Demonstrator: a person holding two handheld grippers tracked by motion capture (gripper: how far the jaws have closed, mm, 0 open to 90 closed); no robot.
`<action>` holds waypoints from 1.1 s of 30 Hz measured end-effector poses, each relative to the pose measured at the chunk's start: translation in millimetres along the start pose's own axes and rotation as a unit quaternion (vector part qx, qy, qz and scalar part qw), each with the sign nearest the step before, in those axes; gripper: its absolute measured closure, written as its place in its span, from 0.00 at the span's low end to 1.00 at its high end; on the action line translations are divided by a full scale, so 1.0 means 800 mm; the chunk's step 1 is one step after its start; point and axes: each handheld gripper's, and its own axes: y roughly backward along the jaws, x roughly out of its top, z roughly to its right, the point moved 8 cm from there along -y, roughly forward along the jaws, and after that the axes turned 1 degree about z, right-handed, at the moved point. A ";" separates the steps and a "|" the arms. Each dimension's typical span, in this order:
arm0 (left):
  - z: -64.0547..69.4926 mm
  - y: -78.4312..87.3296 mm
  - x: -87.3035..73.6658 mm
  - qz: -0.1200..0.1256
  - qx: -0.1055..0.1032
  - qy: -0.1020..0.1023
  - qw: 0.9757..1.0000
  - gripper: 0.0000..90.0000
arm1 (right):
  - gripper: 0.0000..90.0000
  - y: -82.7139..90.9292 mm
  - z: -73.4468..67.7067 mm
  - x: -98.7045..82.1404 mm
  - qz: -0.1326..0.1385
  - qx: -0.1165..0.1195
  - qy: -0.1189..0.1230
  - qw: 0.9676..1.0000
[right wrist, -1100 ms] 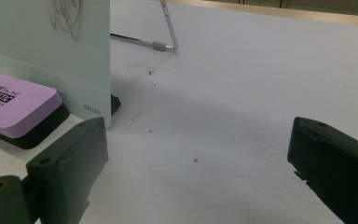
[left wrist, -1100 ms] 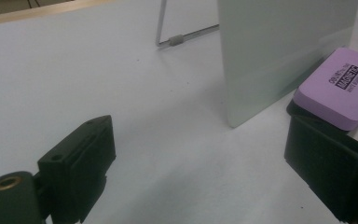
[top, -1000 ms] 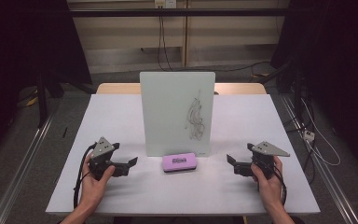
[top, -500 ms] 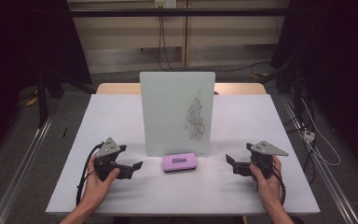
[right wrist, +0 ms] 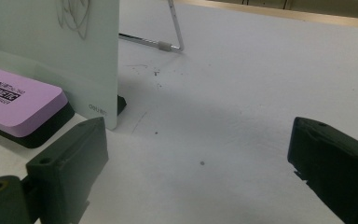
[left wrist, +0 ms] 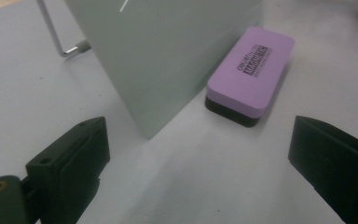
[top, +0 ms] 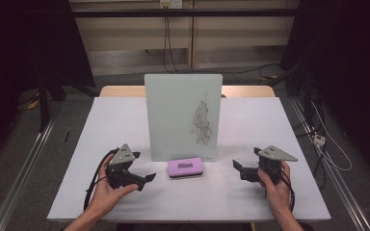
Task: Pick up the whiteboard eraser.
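Left gripper, jaws spread and empty, sits low on the table, aimed at the purple eraser, which lies flat just in front of the upright whiteboard with its back edge close against the board's foot. Likely step is picking up the eraser to wipe the scribble: best to straddle its short sides, close on the dark base, and avoid nudging the board. Right gripper, also spread and empty, rests well right of the eraser
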 end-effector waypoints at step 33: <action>0.033 -0.064 0.049 -0.062 -0.032 -0.044 0.997 0.10 | 0.06 -0.005 -0.004 -0.001 -0.002 0.012 0.002 1.000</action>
